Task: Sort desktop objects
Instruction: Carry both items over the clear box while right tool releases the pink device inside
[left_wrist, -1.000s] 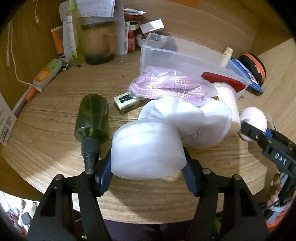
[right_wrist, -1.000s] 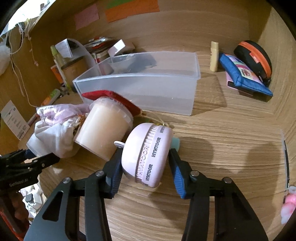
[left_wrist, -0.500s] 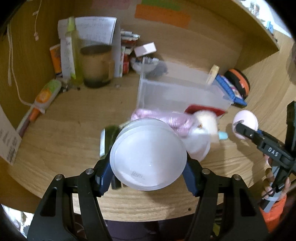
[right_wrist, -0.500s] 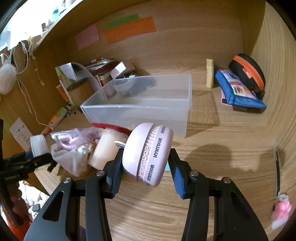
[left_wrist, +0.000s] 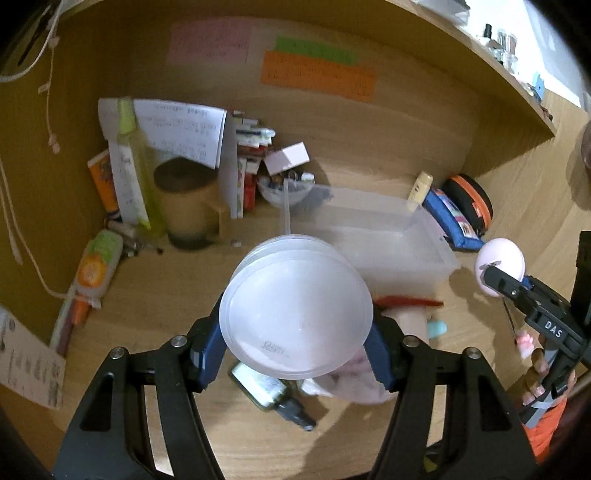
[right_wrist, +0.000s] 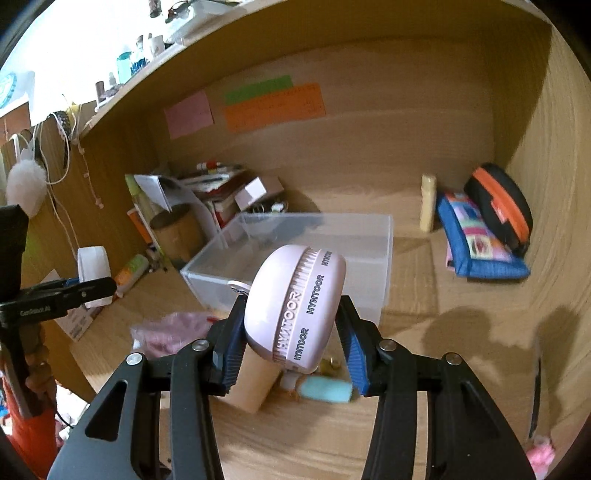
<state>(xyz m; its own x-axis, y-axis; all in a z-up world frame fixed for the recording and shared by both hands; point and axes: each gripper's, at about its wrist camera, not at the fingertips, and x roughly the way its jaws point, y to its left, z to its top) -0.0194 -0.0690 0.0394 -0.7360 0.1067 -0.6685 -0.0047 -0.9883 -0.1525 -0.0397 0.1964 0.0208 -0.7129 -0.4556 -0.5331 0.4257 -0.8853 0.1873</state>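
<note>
2 claws loaded: left claw (left_wrist: 295, 354) grips white tub (left_wrist: 295, 314), right claw (right_wrist: 291, 354) grips pink round gadget (right_wrist: 295, 310), both above worktop near clear bin (right_wrist: 314, 254). Risk: smooth tub slips from pads.

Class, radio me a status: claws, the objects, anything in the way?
Left claw shut on white tub. Right claw shut on pink round case. Clear bin ahead, open. Clutter below on desk.
</note>
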